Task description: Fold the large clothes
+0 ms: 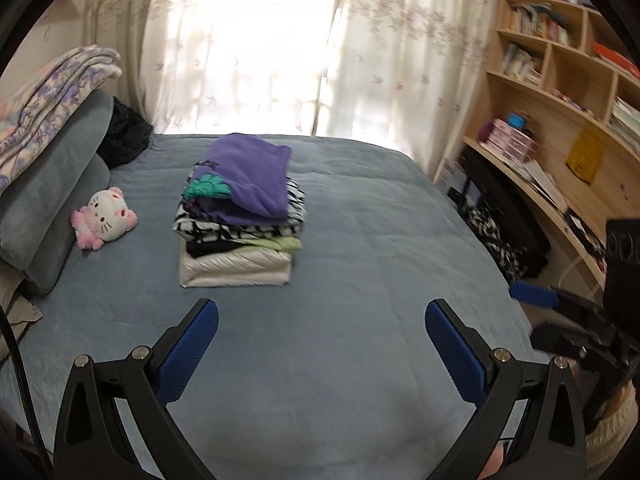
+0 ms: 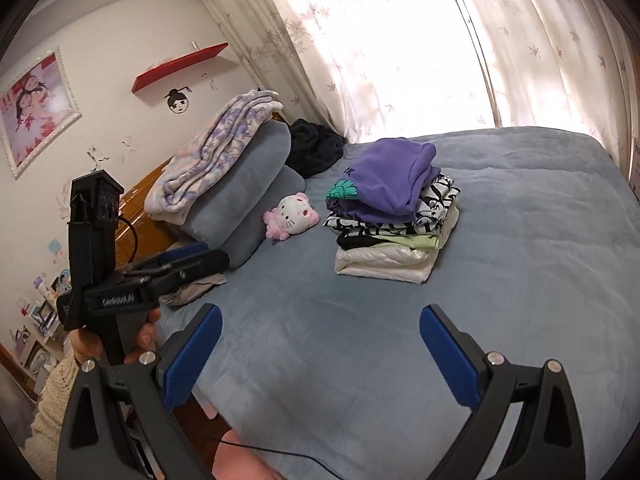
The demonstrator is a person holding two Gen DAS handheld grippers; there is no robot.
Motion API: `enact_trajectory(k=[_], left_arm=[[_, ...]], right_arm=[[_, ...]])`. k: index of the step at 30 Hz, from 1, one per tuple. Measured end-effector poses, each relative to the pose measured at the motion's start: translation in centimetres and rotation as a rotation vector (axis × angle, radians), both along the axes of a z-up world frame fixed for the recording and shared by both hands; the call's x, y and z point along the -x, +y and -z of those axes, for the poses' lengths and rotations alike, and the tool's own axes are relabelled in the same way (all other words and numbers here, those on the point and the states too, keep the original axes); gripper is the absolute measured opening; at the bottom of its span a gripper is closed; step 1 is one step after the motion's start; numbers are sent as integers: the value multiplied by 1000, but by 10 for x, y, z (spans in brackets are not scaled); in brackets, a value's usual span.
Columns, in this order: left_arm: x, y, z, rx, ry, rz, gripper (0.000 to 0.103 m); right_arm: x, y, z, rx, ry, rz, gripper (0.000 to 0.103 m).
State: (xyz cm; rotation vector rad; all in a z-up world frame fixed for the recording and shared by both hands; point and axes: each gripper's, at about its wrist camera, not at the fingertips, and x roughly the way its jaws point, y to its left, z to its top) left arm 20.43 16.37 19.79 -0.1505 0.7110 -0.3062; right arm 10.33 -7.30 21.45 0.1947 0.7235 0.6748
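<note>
Tools, left [image 1: 321, 312] and right [image 2: 321, 318], gape wide and empty, blue ribbed pads over plush grey-blue bed [image 1: 360, 240]; mid-bed beyond, squared stack of folded clothes [image 1: 240, 216], purple fleece topmost, glossy white quilted layer lowest, middle layers mostly hidden.

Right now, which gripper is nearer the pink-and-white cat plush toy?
Left. The left gripper hovers by the edge of the blue bed nearest the pink-and-white cat plush toy; the right gripper is at the opposite edge, farther off.

Plush cat [image 1: 105, 217] beside grey pillows [image 1: 52, 200]
</note>
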Motion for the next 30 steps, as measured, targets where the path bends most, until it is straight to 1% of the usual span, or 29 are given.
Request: enact_trajectory(k=[4, 8, 11, 14, 17, 20, 22, 24, 27, 30], left_arm=[[35, -25, 2, -36, -19, 40, 102], [61, -48, 25, -45, -28, 66, 102], [73, -64, 52, -50, -40, 58, 102], [84, -81, 87, -73, -61, 22, 102], [91, -100, 128, -106, -80, -22, 102], [92, -120, 169, -132, -43, -53, 102], [93, -132, 196, -126, 6, -59, 102], [92, -139, 215, -123, 54, -70, 102], [95, -147, 233, -114, 91, -78, 102], [100, -152, 241, -119, 105, -85, 102]], right_arm=[[24, -13, 2, 20, -15, 16, 100], [41, -28, 25, 42, -7, 49, 100], [52, -40, 52, 60, 4, 93, 100], [60, -51, 82, 82, 17, 142, 100], [67, -67, 124, 89, 65, 213, 100], [72, -78, 160, 125, 106, 290, 100], [76, -84, 179, 145, 122, 334, 100], [80, -88, 194, 169, 133, 380, 100], [91, -91, 209, 188, 124, 436, 100], [100, -90, 220, 184, 122, 460, 100]])
